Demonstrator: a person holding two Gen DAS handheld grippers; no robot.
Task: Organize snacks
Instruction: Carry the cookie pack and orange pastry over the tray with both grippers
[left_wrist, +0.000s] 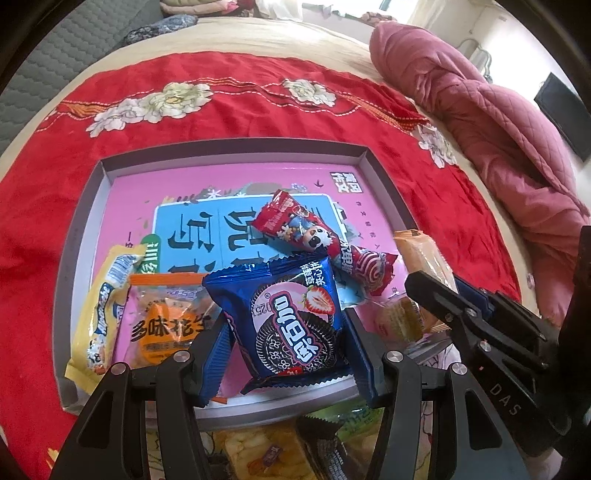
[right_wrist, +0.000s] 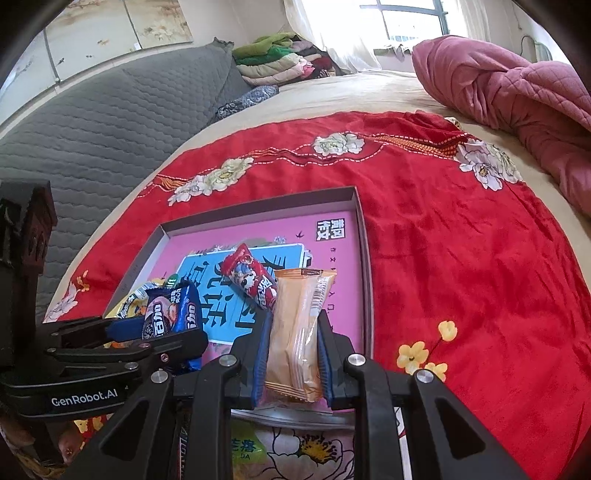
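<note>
A shallow grey tray (left_wrist: 236, 151) with a pink printed bottom lies on the red cloth; it also shows in the right wrist view (right_wrist: 258, 206). My left gripper (left_wrist: 284, 332) is shut on a blue cookie pack (left_wrist: 288, 314) over the tray's near edge. My right gripper (right_wrist: 291, 343) is shut on an orange wafer pack (right_wrist: 295, 332), also seen in the left wrist view (left_wrist: 424, 258). A red candy pack (left_wrist: 317, 236), an orange peanut pack (left_wrist: 166, 321) and a yellow pack (left_wrist: 103, 306) lie in the tray.
More snack packs (left_wrist: 258, 450) lie in front of the tray beneath the grippers. A pink quilt (left_wrist: 480, 110) is heaped at the right. A grey padded headboard (right_wrist: 110, 122) runs along the left. Folded clothes (right_wrist: 277, 59) sit at the back.
</note>
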